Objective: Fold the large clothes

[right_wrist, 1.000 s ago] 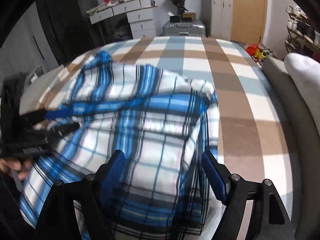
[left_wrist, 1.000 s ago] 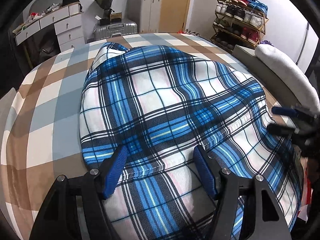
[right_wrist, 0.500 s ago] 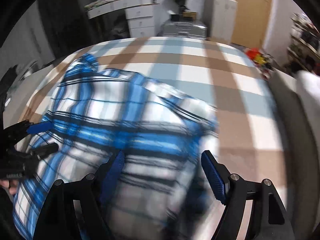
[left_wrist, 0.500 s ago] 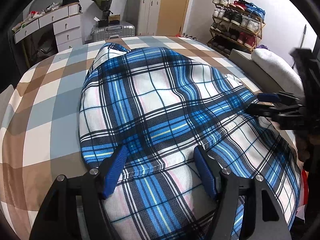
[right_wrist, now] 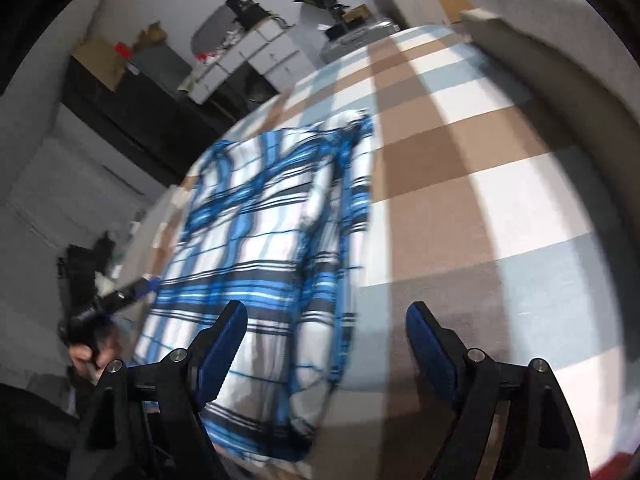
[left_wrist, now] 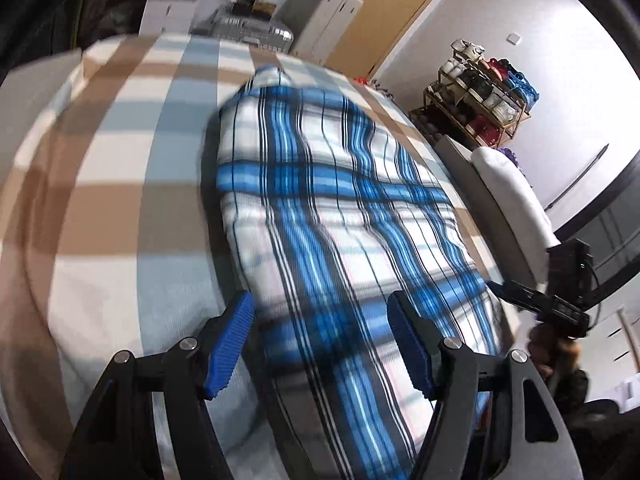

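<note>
Left wrist view: left gripper (left_wrist: 320, 338) gaped empty above the folded plaid garment (left_wrist: 340, 208) on the checked bedspread (left_wrist: 120, 184).
Right wrist view: right gripper (right_wrist: 326, 342), jaws opening, gripped nothing; garment (right_wrist: 260, 248) lay below, left of centre.

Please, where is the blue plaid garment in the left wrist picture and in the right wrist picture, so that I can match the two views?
Left wrist view: the blue plaid garment fills the centre, running from the near edge between the fingers toward the far end of the checked bedspread.
Right wrist view: the garment lies left of centre, with bare bedspread to its right.
Shared landmark: the silver suitcase beyond the bed.
</note>
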Demonstrator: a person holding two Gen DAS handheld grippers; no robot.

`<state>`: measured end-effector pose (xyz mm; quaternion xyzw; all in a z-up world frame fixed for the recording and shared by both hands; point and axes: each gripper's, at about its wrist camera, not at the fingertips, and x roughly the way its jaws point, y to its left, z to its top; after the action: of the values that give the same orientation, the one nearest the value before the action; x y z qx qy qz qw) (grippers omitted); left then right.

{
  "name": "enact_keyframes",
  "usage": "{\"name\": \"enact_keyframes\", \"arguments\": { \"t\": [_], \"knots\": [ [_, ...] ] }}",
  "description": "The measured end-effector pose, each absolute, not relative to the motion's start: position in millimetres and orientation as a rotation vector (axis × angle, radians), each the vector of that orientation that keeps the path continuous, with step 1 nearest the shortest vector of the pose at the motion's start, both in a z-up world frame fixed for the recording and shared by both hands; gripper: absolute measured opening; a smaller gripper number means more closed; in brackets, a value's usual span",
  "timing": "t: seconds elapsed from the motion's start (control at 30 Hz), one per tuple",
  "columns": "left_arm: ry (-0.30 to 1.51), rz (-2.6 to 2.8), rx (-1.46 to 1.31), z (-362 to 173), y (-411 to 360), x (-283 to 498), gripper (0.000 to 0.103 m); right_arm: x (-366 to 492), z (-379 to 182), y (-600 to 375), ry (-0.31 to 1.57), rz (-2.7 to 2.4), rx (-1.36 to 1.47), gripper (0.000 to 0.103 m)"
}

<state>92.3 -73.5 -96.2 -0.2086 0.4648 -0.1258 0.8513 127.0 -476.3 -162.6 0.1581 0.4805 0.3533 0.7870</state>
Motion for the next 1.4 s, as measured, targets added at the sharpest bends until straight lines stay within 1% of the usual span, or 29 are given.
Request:
{"name": "enact_keyframes", "arguments": {
  "t": [0.3, 0.37, 0.67, 0.87, 1.0, 1.23, 1.3, 1.4],
  "knots": [
    [1.054, -0.241, -0.430, -105.9, -85.3, 87.4, 0.064, 122.3, -157.4, -420.8, 1.061, 0.879, 0.228, 0.083],
    [1.057, -0.234, -0.432, -106.9, -86.0, 86.6, 0.064, 118.1, -157.6, -420.1, 1.057, 0.867, 0.200, 0.083],
    [1.051, -0.241, -0.426, -107.9, -83.0, 84.2, 0.064, 122.4, -160.1, -427.0, 1.070, 0.833, 0.239, 0.083],
    [1.049, -0.248, -0.414, -108.3, -84.0, 85.5, 0.064, 122.9, -154.6, -420.6, 1.054, 0.858, 0.306, 0.083],
    [1.044, -0.257, -0.422, -108.7, -82.8, 84.7, 0.064, 121.7, -160.2, -423.7, 1.059, 0.732, 0.235, 0.083],
    [1.042, -0.280, -0.433, -109.0, -82.8, 91.3, 0.065, 121.5, -156.9, -413.0, 1.044, 0.744, 0.211, 0.081],
    [1.042, -0.283, -0.431, -108.9, -83.2, 91.9, 0.065, 117.1, -151.0, -408.6, 1.005, 0.783, 0.183, 0.081],
    [1.037, -0.287, -0.439, -109.2, -82.0, 92.0, 0.065, 123.6, -155.7, -410.5, 1.014, 0.715, 0.150, 0.082]
  ]
}}
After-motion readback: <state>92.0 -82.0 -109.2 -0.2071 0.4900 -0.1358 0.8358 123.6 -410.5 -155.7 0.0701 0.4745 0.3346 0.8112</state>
